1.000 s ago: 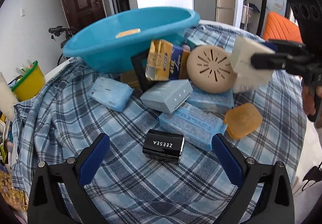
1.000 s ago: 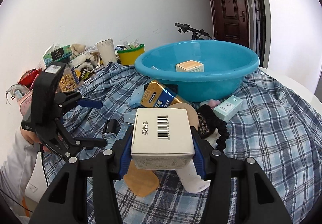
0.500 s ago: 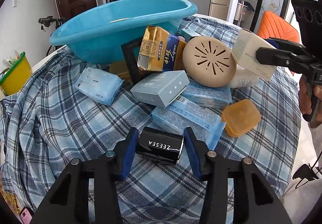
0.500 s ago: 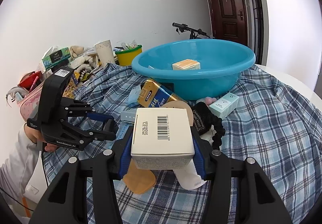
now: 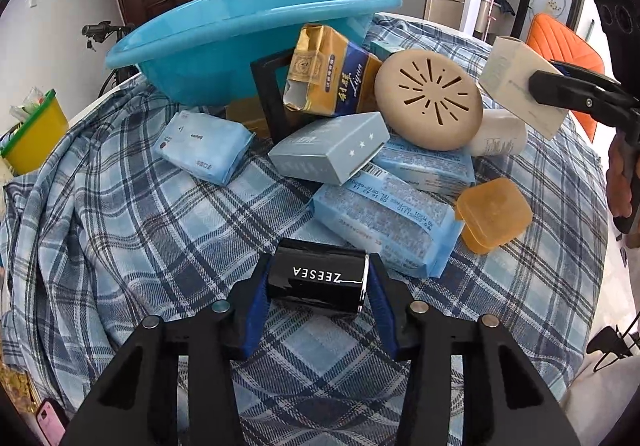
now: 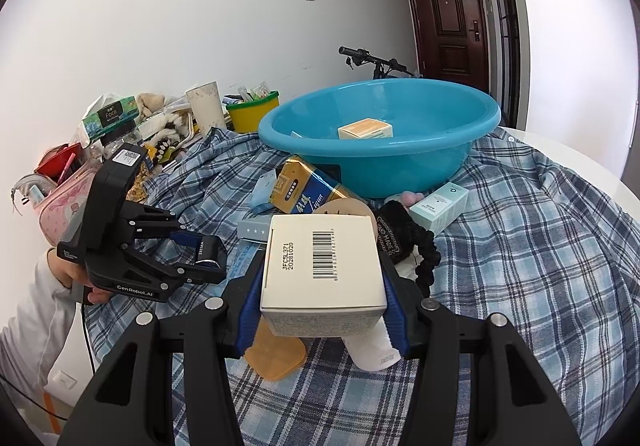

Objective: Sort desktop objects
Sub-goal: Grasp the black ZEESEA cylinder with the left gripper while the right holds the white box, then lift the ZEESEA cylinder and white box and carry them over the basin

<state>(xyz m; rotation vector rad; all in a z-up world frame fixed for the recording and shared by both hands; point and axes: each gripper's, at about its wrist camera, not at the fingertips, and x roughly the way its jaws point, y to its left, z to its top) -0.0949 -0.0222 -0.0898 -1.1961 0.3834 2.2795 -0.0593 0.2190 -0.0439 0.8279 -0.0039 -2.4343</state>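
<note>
My left gripper (image 5: 318, 282) is shut on a black ZEESEA box (image 5: 320, 274) low over the plaid cloth, in front of a pile of packets. It also shows in the right wrist view (image 6: 208, 258). My right gripper (image 6: 322, 298) is shut on a white barcoded box (image 6: 324, 270) and holds it above the pile; that box shows at the right of the left wrist view (image 5: 520, 85). A blue basin (image 6: 380, 141) behind the pile holds a small orange-topped box (image 6: 366, 127).
The pile holds a gold-and-blue carton (image 5: 332, 73), a round beige vented disc (image 5: 428, 97), a grey starred box (image 5: 332, 153), blue tissue packs (image 5: 384, 226), an amber soap case (image 5: 492, 213) and a black scrunchie (image 6: 404, 242). A yellow tub (image 6: 252, 111) and clutter stand at the left.
My left gripper moved forward around the black ZEESEA box and closed on it. My right gripper kept hold of the white box and drifted a little.
</note>
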